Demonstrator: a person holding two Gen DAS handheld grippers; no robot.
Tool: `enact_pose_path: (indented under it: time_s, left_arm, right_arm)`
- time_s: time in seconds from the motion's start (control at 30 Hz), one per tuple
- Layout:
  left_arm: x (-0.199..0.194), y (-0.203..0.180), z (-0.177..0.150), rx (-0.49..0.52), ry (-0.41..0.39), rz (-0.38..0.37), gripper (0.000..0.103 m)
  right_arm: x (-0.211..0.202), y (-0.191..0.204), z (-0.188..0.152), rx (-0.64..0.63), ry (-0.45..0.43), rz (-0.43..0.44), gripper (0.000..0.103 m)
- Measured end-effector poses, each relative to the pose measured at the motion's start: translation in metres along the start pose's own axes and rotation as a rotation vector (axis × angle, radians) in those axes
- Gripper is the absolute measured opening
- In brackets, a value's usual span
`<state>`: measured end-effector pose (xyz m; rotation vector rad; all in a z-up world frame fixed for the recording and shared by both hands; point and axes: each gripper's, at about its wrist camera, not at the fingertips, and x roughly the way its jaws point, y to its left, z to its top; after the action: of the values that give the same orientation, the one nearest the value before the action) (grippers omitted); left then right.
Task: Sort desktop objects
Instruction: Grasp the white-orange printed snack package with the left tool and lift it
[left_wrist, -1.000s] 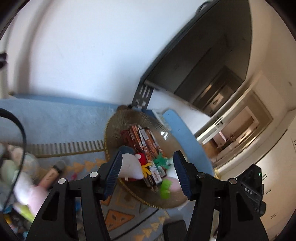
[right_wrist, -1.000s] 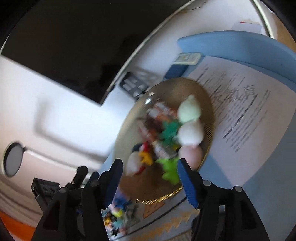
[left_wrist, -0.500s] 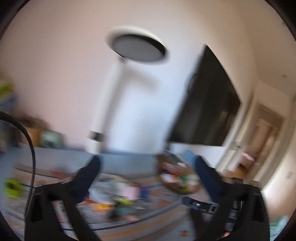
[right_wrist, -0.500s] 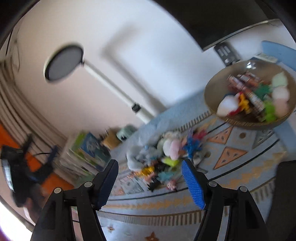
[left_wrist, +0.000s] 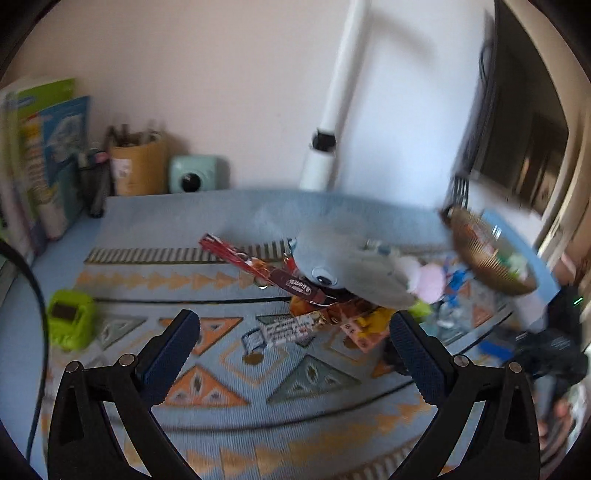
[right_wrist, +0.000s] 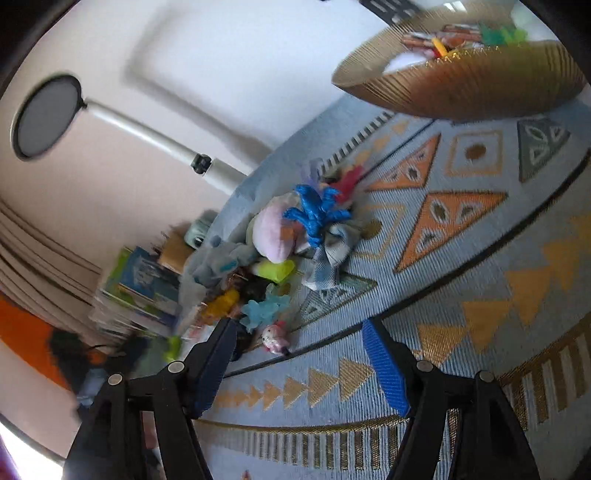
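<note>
Toys and snack packets are what's getting sorted here, and most of them sit in one tangled heap on the patterned blue mat (left_wrist: 258, 373).

Left wrist view: the left gripper (left_wrist: 293, 345) has just been opening and its jaws now stand wide apart with nothing between them. Just past the tips, mid-frame, is a loose white packet (left_wrist: 286, 330), and beyond it the grey-blue shark plush (left_wrist: 351, 266) lies on top of a long red snack packet (left_wrist: 255, 264) and some yellow bits. Far right, the gold bowl (left_wrist: 487, 266) already holds a few things. My worry: grab at that red packet and the shark comes along or rolls off, dragging the heap. The frame is also smeary, so aiming looks dicey.

Right wrist view: the right gripper (right_wrist: 299, 360) has also just been opening, jaws apart and empty. A tiny pink figurine (right_wrist: 275, 338) sits just ahead of the tips, lower middle, right beside a light-blue critter (right_wrist: 266, 308). Easy to pinch both, or flick the figurine away. Higher up, the blue rope toy (right_wrist: 317, 212) drapes over a pink plush (right_wrist: 271, 232), so those look snag-prone too.
</note>
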<state>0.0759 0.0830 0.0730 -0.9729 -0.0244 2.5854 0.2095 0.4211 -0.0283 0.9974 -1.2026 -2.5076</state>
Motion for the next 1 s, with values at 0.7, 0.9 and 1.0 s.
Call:
enact_pose_path:
  time_s: [0.7,0.9,1.0]
  left_arm:
    - [0.019,-0.048,-0.05,0.17,0.267,-0.201,0.016]
    - [-0.008,-0.044,-0.075,0.116,0.32,-0.182,0.017]
    - [-0.001,-0.041,-0.074,0.087,0.3,-0.155,0.031]
  right_arm:
    - [0.007,0.016,-0.007,-0.088,0.05,-0.089,0.07]
    - [0.008,0.018,-0.006,-0.081,0.047,-0.086,0.07]
    - [0.007,0.018,-0.006,-0.083,0.047,-0.087,0.07]
